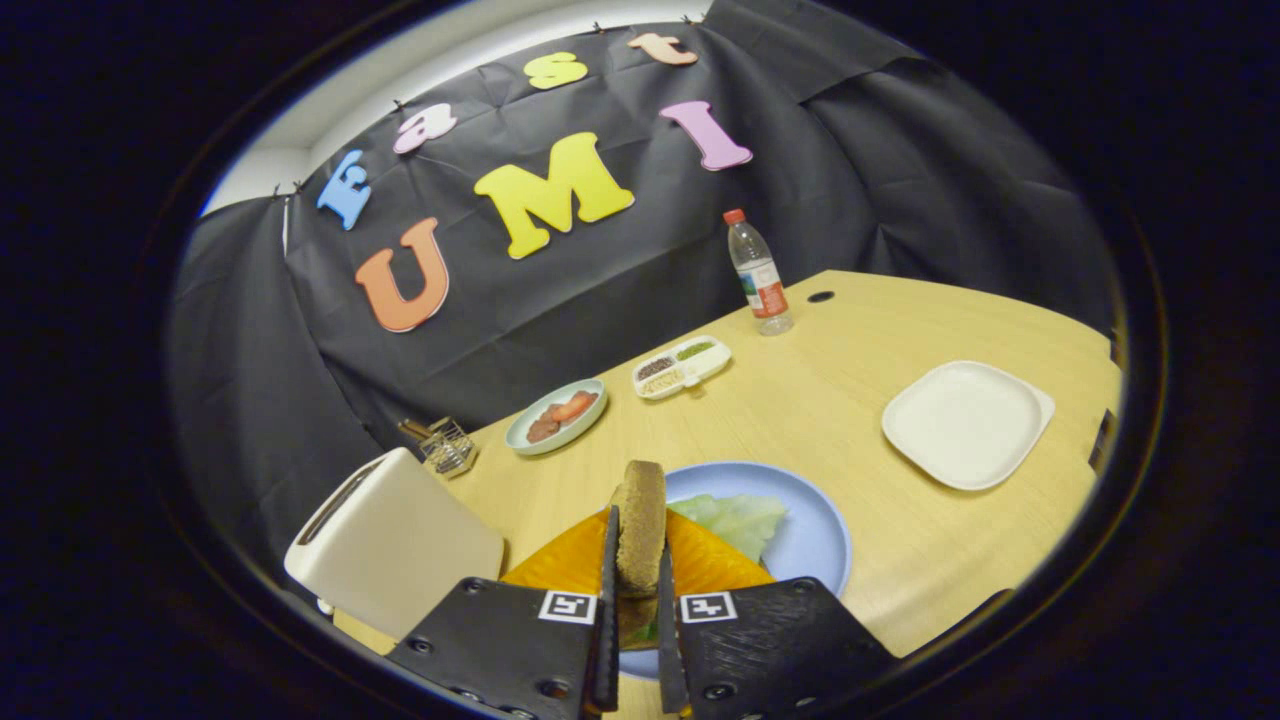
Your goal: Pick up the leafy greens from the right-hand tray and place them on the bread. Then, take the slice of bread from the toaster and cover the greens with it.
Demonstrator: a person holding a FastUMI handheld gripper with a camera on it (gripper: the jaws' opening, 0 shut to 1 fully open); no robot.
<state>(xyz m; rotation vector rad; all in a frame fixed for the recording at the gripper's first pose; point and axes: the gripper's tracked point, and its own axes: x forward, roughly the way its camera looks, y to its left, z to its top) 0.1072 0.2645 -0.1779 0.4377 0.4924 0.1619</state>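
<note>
My gripper [637, 560] is shut on a brown slice of bread [641, 520], held on edge between both fingers. It hangs above a blue plate [815, 540]. On that plate lie an orange slice [705, 565] and pale leafy greens [740, 520], just ahead of and right of the fingers. A bit of bread and green shows low between the fingers, mostly hidden. The white toaster [395, 545] stands to the left of the fingers, its slot facing up.
On the wooden table [850, 400]: a white square tray [965, 422] to the right, a small plate with red slices [557, 414], a divided dish of grains [681, 365], a water bottle [758, 275] and a wire holder [447, 447] near the wall.
</note>
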